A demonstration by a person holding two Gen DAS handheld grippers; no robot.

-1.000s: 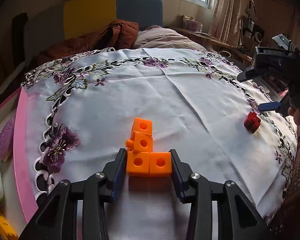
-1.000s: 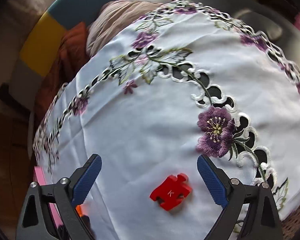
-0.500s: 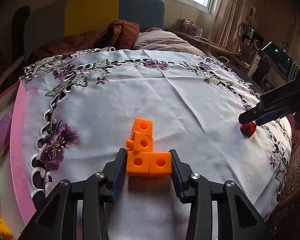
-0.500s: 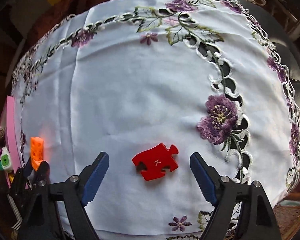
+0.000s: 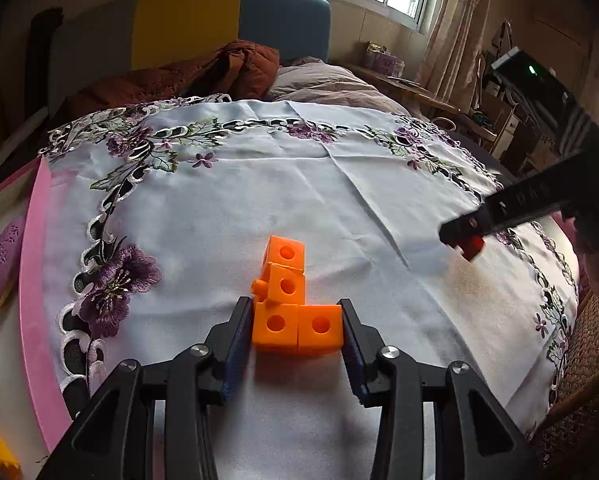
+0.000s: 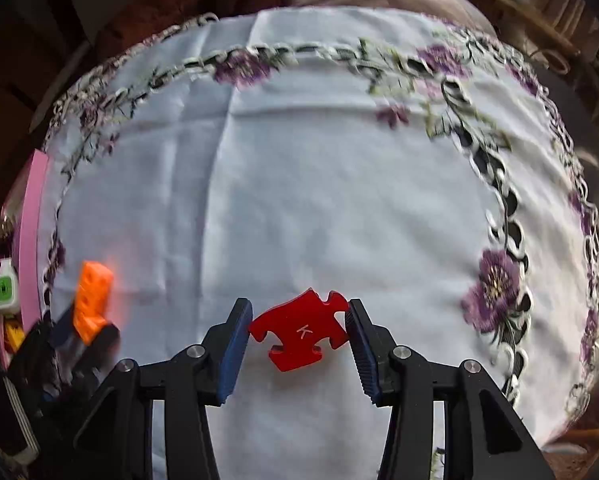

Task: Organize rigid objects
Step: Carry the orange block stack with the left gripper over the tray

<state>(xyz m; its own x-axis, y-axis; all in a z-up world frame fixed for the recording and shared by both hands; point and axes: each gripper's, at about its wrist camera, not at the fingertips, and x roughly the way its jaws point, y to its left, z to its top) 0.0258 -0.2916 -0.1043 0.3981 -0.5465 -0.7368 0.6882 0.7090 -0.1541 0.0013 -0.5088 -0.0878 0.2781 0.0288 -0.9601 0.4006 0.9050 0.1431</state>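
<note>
red puzzle piece (image 6: 299, 334) lies on the tablecloth (image 6: 319, 200), well right of the orange blocks (image 5: 295, 312). a second ago the right gripper (image 6: 299, 328) stood wide; now its jaws are closing, pads touching the piece, so pickup looks imminent. left gripper (image 5: 297, 330) stays clamped on the blocks.

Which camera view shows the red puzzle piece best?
The right wrist view: the red puzzle piece lies flat between the closing right gripper jaws, its full outline and letter K visible. The left wrist view shows only a small red corner under that gripper.
</note>
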